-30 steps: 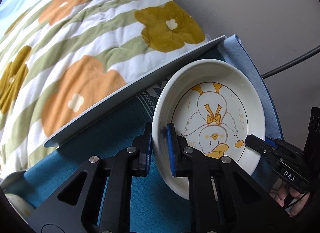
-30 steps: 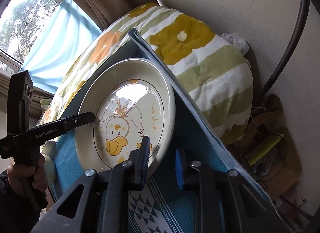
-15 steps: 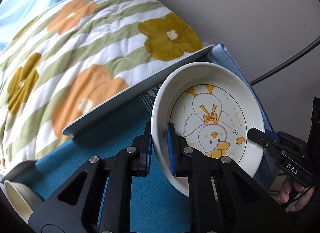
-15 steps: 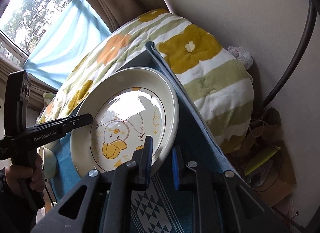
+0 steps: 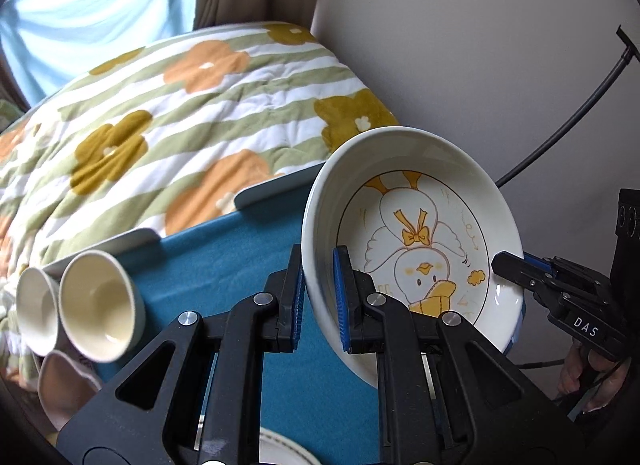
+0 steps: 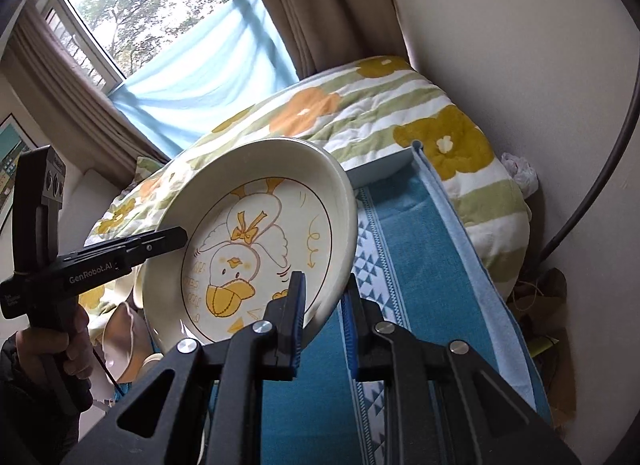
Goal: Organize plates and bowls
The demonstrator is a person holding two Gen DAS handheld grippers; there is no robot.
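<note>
I lift the white duck-print ceramic plate (image 5: 416, 249) higher off the teal-clothed bench (image 5: 224, 261); two cream bowls (image 5: 96, 305) enter my left view.

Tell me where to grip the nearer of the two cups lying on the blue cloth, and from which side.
Grip the nearer cup by its rim, one finger inside the mouth and one on the outer wall. It lies on its side with the opening facing the camera, so come in from that open end. The second cup sits close beside it, so pinching across the body looks awkward.

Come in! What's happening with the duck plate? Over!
Both grippers, left and right, shut on plate rim, opposite sides. Plate tilted above blue cloth. Two bowls off left; nothing blocking.
</note>
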